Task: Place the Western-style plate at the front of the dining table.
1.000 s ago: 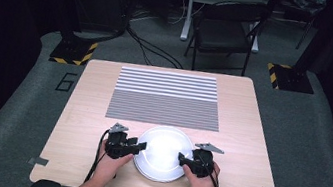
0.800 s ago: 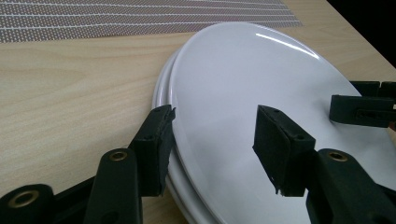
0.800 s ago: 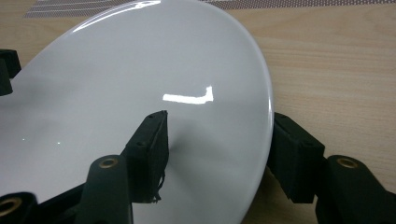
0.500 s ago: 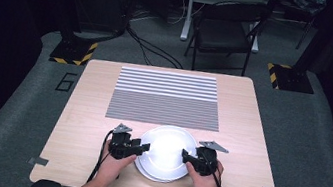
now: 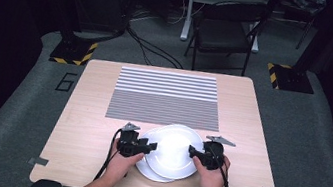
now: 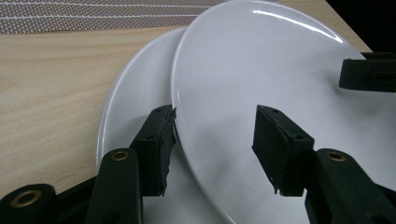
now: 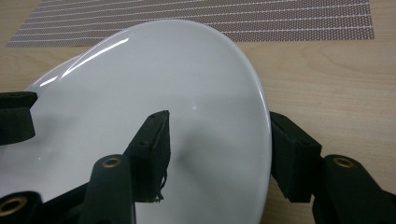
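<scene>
Indoors, wooden table (image 5: 83, 126), striped mat (image 5: 163, 98), grey carpet (image 5: 13, 120), folding chair (image 5: 225, 32)

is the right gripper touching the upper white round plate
Cannot tell: in the right gripper view the right gripper straddles the upper white round plate rim, but pad contact is unclear.

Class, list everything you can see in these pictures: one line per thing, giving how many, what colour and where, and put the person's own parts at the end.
plates: two, white, stacked near the table's front edge; the upper one lies shifted to the right over the lower one.
placemat: one, grey and white striped, middle of the table beyond the plates.
table: one, light wood, centre of the high view.
folding chair: one, dark, on the floor behind the table.
floor bases: two, black with yellow and black stripes, behind the table at left and right.
left gripper: one, black, jaws astride the upper plate's left rim.
right gripper: one, black, jaws astride its right rim.
hands: two, on the grippers.
</scene>
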`<state>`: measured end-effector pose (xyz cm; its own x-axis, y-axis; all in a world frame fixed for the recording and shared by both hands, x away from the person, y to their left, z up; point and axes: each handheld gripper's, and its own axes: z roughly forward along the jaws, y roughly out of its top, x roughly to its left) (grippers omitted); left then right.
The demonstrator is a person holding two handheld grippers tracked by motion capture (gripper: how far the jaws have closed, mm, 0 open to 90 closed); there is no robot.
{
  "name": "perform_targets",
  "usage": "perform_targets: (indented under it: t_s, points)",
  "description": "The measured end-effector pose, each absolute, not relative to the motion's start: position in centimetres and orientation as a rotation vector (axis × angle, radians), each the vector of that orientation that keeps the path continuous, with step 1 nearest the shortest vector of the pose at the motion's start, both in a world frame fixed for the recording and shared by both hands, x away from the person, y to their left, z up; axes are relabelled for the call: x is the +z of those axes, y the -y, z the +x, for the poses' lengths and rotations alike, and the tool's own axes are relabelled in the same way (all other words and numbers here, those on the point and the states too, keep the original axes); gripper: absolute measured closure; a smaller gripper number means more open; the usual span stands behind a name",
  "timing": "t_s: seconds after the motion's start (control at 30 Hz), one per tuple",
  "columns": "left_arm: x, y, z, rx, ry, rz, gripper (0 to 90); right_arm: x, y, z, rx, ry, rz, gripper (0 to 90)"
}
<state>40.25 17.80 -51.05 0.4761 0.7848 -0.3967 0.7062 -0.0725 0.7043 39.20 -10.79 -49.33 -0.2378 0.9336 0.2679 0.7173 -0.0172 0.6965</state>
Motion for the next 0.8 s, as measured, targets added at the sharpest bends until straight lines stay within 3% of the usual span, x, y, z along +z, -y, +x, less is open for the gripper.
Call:
perform_targets:
  t_s: [0.5, 0.8]
  points:
    - [-51.2, -16.8, 40.7, 0.103, -1.237, 1.818, 48.4, -48.8, 11.8, 39.8, 1.051, -2.028, 1.681, 45.5]
    - [-51.2, -16.7, 40.4, 0.122, -1.220, 1.843, 48.4, -48.0, 13.1, 37.5, 0.974, -1.997, 1.626, 45.4]
